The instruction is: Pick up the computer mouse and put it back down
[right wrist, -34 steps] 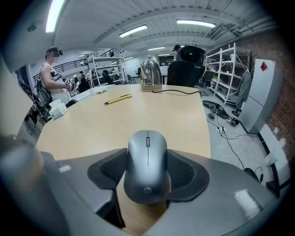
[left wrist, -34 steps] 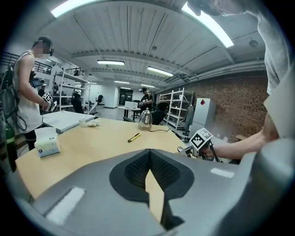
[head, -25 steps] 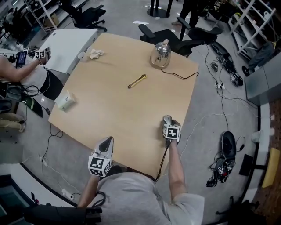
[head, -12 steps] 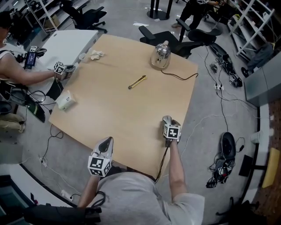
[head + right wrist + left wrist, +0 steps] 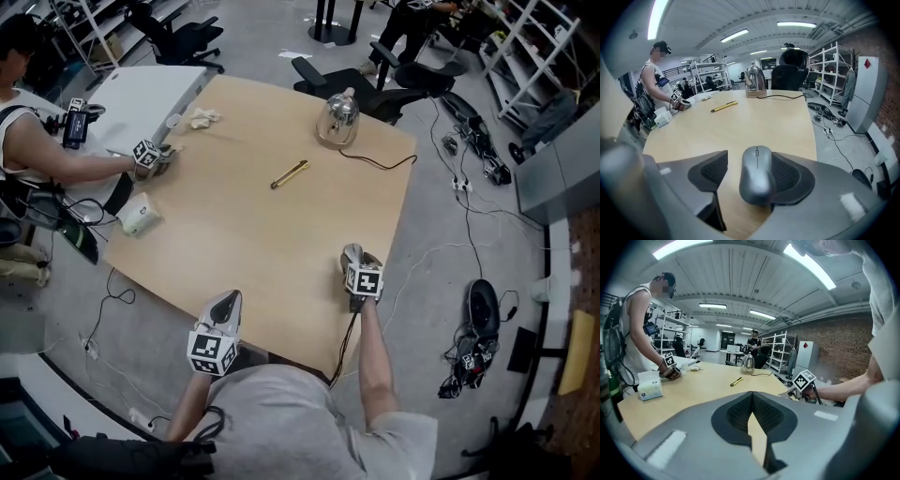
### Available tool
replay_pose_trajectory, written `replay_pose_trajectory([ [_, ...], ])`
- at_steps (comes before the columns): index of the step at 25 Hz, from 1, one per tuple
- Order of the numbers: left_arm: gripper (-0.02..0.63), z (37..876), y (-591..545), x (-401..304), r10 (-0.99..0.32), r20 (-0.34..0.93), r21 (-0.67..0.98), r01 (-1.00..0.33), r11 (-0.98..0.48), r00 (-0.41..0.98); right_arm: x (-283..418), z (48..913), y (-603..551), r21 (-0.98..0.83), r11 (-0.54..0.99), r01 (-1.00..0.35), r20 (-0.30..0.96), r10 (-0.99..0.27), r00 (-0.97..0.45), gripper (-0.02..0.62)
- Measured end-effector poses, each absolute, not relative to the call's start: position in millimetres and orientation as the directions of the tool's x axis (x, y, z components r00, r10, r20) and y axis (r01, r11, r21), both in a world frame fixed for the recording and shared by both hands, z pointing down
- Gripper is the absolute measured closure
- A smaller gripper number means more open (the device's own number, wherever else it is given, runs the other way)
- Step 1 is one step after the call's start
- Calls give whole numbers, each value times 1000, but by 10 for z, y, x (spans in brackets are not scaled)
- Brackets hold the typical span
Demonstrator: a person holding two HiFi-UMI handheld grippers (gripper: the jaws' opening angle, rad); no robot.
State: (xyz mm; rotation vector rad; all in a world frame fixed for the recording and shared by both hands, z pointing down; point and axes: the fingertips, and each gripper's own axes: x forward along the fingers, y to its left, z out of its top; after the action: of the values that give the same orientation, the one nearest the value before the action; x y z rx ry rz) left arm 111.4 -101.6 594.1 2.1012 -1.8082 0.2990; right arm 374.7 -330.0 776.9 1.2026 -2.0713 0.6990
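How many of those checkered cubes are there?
3 for sure: on the left gripper, the right gripper, and the other person's gripper at the table's left edge. Perhaps a fourth at their chest.

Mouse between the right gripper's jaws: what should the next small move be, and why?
Probably lift the right gripper straight back off the mouse. Its jaws have just been opening and stand wide; the mouse rests on the table, a gap beside one pad, the other close against it, so a sideways move might nudge it.
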Motion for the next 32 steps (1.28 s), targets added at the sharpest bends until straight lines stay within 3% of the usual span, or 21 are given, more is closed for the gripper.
replay_pose_trajectory([
  [11,586,5896,-1080,1021,-906,361,124,-975,-187,220,3497,7126,-3015,-167,445,-880,625,-642,-444,418],
  [21,586,5788,-1235,880,-886,327,121,-945,-305,328,3262,6407,-2572,-128,389,-912,465,-789,-402,539],
  [32,586,5691,-1331,898,-849,284,138,-895,-424,446,3258,5960,-2063,-128,302,-945,386,-862,-328,580],
])
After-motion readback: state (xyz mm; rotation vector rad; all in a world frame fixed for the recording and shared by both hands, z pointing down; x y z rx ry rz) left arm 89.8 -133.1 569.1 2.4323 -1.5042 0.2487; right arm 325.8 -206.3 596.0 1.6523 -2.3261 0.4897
